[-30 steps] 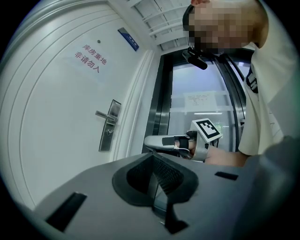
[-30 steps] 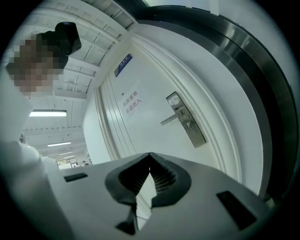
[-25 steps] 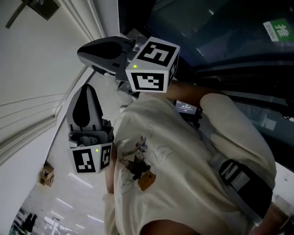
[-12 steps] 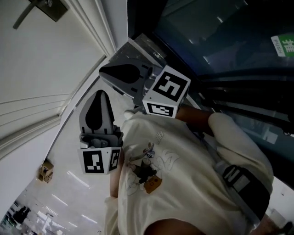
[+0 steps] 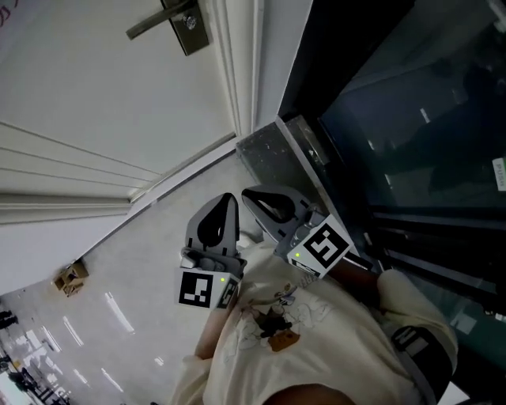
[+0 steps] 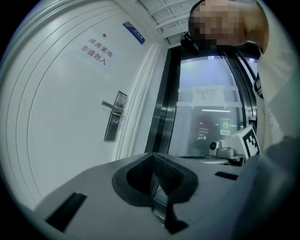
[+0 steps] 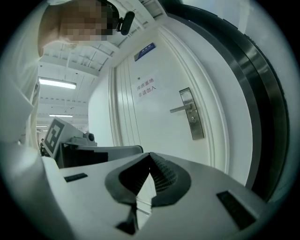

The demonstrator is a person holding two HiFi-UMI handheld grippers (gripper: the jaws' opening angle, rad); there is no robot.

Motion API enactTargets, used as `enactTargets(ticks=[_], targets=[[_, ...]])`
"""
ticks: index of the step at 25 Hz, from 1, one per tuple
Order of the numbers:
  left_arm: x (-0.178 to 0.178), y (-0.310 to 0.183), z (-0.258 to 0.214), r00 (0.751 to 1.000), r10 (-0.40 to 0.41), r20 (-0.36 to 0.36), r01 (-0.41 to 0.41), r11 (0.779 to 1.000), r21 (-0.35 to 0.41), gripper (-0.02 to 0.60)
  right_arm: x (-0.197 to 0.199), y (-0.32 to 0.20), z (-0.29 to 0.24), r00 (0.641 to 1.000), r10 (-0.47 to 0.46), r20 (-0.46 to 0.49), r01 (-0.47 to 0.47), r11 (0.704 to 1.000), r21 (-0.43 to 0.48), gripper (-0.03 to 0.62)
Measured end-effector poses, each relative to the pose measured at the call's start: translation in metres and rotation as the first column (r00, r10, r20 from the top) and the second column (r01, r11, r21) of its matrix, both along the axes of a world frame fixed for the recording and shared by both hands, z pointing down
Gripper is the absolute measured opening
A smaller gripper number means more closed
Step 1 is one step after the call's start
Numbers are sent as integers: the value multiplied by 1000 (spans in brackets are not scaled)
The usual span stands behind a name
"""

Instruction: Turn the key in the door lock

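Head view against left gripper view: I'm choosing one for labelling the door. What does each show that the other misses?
Only the head view: the floor, a small box on it, and the cartoon print on the person's shirt. Only the left gripper view: the red-lettered notice and the blue plate above it. Both: the door handle and the right gripper.

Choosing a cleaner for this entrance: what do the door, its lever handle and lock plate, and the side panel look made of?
Door: smooth white painted or laminated panel, matte, with moulded grooves; core unclear. Lever handle and lock plate: brushed grey metal, likely stainless steel. Side panel: glass, see-through with reflections, in a dark glossy frame.
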State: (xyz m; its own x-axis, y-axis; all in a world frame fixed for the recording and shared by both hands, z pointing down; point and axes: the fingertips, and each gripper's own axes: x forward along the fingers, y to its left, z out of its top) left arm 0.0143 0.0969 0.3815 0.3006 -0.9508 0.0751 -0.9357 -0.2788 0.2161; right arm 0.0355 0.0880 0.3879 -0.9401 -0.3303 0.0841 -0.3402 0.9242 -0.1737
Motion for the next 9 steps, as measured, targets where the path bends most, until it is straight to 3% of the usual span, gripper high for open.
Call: enactTargets(ticks=[5,9], targets=[[-5,-2,7,1000,11,3,-11,999,-32,3,-1,-5,4,1000,24,-9,-25,1000,-16,6],[-16,38,19,1000,8,10,-6,991,-134,3,7,33,17,998,59,-11,-60,993,-102,6]])
